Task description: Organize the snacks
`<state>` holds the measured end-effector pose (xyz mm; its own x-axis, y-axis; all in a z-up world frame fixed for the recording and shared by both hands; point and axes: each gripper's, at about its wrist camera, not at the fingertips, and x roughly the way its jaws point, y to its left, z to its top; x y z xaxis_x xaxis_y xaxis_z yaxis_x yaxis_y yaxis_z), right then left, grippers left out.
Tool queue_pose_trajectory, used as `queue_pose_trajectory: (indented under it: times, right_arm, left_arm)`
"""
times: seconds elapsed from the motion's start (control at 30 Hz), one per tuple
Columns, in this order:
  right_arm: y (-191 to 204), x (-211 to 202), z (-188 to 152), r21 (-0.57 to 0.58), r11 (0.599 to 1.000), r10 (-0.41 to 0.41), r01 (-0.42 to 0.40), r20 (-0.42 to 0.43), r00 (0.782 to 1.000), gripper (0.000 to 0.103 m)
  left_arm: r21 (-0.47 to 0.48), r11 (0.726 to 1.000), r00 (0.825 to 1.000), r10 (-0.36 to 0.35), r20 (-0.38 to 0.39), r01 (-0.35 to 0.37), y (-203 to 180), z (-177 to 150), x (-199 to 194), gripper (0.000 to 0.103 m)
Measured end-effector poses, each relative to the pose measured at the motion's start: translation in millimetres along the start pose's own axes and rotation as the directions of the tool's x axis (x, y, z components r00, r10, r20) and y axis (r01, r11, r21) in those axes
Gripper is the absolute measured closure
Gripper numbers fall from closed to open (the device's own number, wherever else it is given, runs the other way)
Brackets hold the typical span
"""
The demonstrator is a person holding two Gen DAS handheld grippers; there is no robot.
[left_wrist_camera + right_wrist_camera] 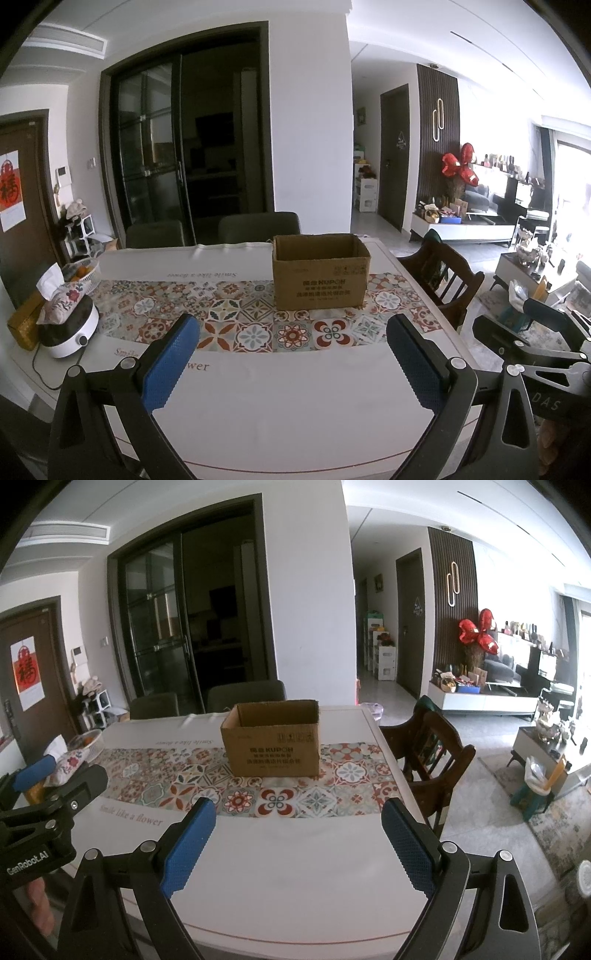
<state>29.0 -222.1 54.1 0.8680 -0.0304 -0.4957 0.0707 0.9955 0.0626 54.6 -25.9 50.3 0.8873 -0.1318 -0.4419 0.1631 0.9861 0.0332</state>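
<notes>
Two handheld grippers hover side by side above the near edge of a dining table (295, 406). The left gripper (293, 334) has its blue-padded jaws spread wide, holding nothing. The right gripper (298, 818) is likewise spread wide and empty. An open cardboard box (320, 275) stands upright on the far half of the table, on the patterned band of the tablecloth (236, 317); its front reads "KUPON" above small Chinese print. The cloth reads "Smile like a flower". The left gripper's body, seen from the right wrist view, reads "GenRobot.AI".
</notes>
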Motion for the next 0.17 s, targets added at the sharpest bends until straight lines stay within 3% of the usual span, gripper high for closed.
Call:
queue_pose_trajectory:
  times: [0.17]
  right_arm:
    - [-0.1, -1.0, -0.3, 0.001, 1.0, 0.0, 0.0, 0.0, 1.0, 0.011]
  left_arm:
    - [0.001, 1.0, 1.0, -0.001, 0.001, 0.001, -2.8, -0.2, 2.0, 0.0]
